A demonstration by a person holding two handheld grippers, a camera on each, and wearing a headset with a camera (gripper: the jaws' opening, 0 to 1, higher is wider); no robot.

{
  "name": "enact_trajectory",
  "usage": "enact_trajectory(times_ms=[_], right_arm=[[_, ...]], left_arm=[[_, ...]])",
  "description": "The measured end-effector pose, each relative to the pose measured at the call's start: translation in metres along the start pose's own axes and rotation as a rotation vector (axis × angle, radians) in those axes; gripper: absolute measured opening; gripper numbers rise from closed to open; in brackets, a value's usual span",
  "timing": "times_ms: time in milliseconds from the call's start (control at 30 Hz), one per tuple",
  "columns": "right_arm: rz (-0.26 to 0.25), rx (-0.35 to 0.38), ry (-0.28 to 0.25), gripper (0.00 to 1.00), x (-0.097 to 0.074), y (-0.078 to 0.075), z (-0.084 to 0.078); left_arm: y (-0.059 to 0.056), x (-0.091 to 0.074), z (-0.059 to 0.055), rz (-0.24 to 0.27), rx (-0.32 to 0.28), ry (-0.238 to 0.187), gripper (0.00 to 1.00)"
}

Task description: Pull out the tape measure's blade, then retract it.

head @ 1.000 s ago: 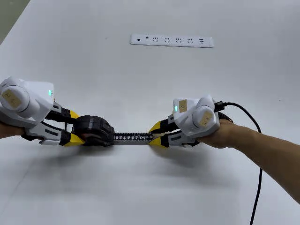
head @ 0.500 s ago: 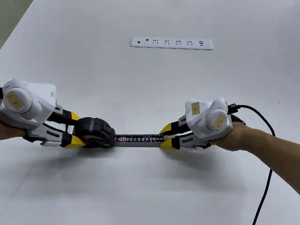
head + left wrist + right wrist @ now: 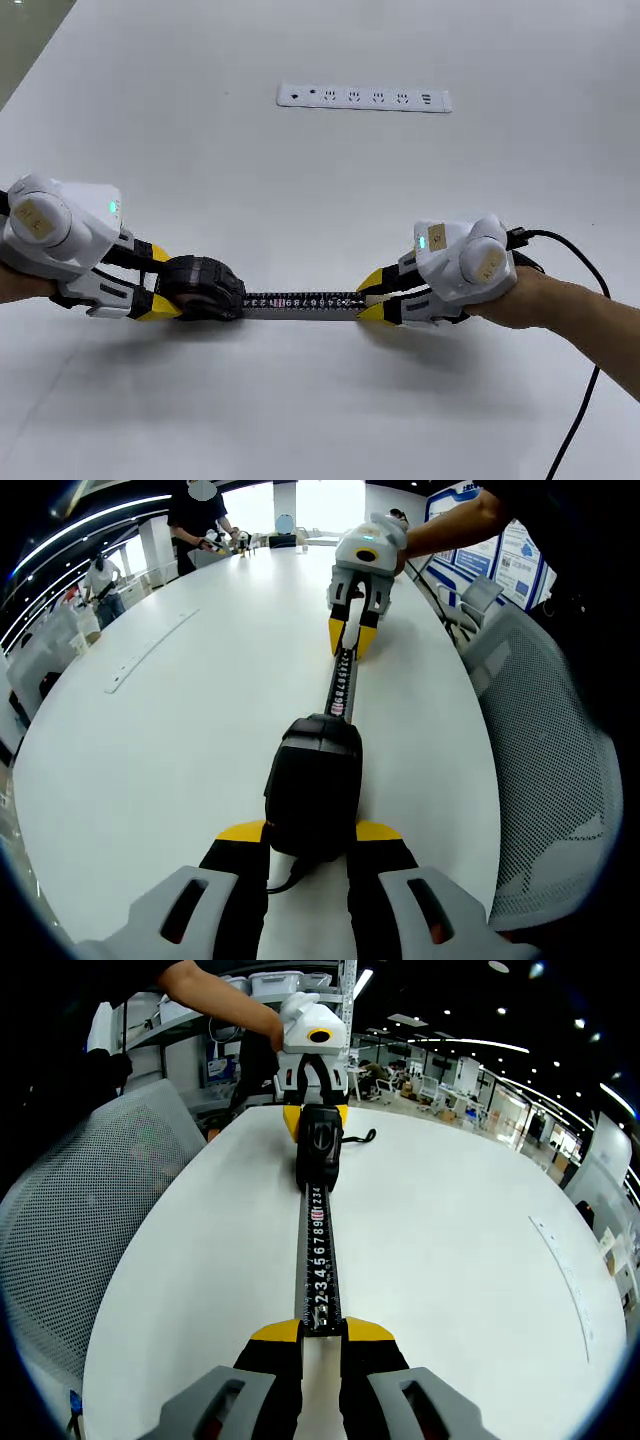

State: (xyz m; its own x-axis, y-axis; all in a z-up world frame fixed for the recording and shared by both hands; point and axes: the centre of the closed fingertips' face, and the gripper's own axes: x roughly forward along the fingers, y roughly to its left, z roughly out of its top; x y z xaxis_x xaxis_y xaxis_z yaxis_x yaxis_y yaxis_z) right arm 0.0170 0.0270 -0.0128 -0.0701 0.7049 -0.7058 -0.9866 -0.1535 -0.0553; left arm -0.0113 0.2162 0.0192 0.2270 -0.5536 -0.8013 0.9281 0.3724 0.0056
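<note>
**Across the near surface: a sprung blade held at both ends**

Nearest the person, the left hand-held gripper (image 3: 160, 280) pinches the black case of the tape measure (image 3: 202, 288), which rests on the white surface (image 3: 300, 180). From the case the blade (image 3: 300, 301) runs flat along the surface to the right hand-held gripper (image 3: 371, 297). Its yellow-tipped jaws are pressed together on the blade's end.

The main risk, as I judge it, is the spring. If the right grip is shallow and the blade slips free, it would whip back and slam into the case. A sudden release for the retract would do the same, so feeding the end back toward the case looks safer. The case is rounded, so a harder pull could twist it or drag it out of the left jaws. Lifting or rolling the right hand could kink the blade. The black cable (image 3: 590, 380) trailing from the right side may tug on that hand.

Farther off, the power strip (image 3: 363, 98) lies well apart from the blade's line and poses no obstacle.
</note>
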Motion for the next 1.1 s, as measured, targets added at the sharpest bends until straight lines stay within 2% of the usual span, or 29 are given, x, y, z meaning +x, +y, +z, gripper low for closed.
enact_trajectory(times_ms=[467,1100], right_arm=[[-0.017,0.009,0.038,0.10,-0.020,0.001,-0.021],[-0.043,0.028,0.075,0.10,-0.038,0.002,-0.042]], left_arm=[[0.000,0.001,0.000,-0.004,-0.002,0.004,0.24],[-0.001,0.001,-0.001,-0.012,0.000,0.018,0.24]])
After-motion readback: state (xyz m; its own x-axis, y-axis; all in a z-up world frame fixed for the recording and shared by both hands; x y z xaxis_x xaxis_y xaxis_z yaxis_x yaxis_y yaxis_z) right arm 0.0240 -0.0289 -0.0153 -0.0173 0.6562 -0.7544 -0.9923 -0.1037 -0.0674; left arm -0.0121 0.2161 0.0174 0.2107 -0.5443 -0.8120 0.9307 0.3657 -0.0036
